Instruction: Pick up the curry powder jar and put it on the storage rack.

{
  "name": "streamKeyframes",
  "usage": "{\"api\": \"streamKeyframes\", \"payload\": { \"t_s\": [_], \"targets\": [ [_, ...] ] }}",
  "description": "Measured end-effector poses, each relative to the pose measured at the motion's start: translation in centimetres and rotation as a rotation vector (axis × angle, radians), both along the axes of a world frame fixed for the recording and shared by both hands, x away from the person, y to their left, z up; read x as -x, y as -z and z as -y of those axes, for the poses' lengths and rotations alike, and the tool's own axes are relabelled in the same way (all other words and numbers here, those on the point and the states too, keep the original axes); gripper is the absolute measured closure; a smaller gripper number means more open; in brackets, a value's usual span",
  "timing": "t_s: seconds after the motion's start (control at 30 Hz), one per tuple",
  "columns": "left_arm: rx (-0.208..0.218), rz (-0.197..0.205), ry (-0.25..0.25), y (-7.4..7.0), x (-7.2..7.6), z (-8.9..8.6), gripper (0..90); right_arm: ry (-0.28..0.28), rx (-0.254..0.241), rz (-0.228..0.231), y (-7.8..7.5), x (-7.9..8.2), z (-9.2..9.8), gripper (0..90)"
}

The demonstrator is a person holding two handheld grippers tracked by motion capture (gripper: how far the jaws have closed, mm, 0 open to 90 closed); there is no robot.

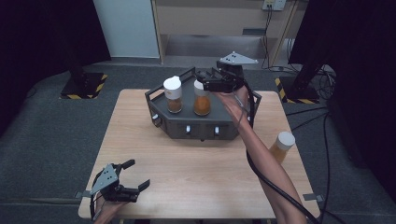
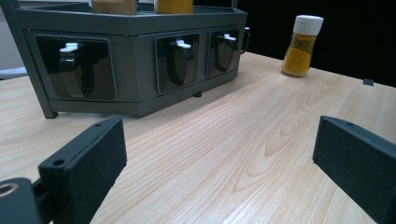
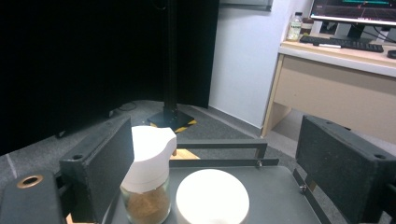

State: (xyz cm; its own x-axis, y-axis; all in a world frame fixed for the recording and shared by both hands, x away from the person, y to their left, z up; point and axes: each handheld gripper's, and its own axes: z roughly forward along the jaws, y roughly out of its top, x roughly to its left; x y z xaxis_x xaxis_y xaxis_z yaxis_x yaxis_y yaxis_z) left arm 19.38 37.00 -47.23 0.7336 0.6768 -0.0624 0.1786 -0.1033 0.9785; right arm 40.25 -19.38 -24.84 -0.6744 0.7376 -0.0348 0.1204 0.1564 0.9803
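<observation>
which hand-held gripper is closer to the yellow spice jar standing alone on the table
Right. The right hand-held gripper is over the rack, beyond the lone yellow jar; the left hand-held gripper sits across the table at its near-left corner.

Bright, even overhead light, black surroundings, perhaps slight softness.

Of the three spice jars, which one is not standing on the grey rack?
The yellow-spice jar with a white cap, standing alone on the wooden table right of the rack. The two other jars stand on the rack's top.
</observation>
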Motion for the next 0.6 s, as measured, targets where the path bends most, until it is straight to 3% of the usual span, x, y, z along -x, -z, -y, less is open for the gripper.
{"api": "streamKeyframes", "payload": {
  "t_s": [0.37,0.6],
  "targets": [
    [0.003,0.0,0.005,0.0,-0.1,0.0,1.5,-0.061,-0.027,0.017,1.0,3.2,2.4,11.3],
    [0.006,0.001,-0.001,0.0,0.1,0.0,1.4,-0.094,-0.016,0.029,1.8,5.5,4.2,10.5]
  ]
}}
